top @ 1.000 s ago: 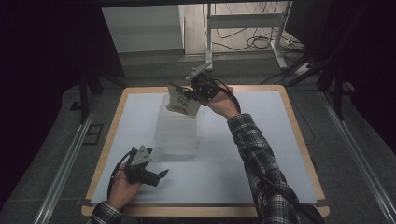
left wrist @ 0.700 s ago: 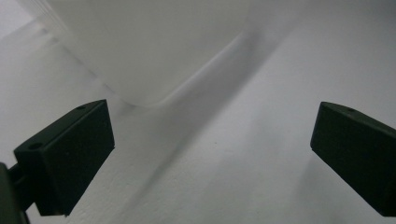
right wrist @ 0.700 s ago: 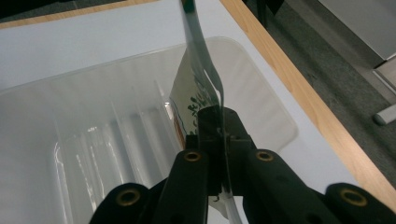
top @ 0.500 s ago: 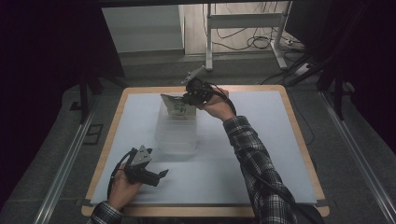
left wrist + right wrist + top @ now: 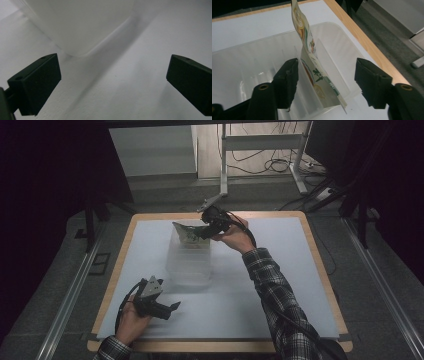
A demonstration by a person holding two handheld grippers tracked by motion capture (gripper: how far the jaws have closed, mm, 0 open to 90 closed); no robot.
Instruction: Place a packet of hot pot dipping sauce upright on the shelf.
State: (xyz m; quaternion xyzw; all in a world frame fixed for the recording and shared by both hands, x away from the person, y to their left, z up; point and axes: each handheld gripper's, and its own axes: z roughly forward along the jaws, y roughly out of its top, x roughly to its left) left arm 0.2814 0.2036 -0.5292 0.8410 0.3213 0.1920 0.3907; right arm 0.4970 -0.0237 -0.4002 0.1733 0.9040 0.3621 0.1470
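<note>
A clear plastic bin [image 5: 189, 265] with inner dividers sits mid-table on the white mat [image 5: 280, 250]. A green and white printed packet [image 5: 186, 232] stands on edge in a slot at the bin's far end. In the right gripper view the packet [image 5: 312, 57] leans against a divider, with my right gripper [image 5: 327, 63] open and a jaw on each side, neither touching it. From above, the right gripper [image 5: 204, 232] hovers at the bin's far right corner. My left gripper [image 5: 172, 307] rests open on the mat near the front left, facing the bin's near corner [image 5: 75, 25], with nothing between its jaws [image 5: 112, 72].
The table's wooden rim [image 5: 320, 255] frames the mat. Beyond the far edge are a metal stand's legs [image 5: 222, 170] and cables on the floor. Bare mat lies right of the bin and in front of it.
The right gripper has moved left and down with the packet, which now stands in the bin's far end. The left gripper has not moved.
</note>
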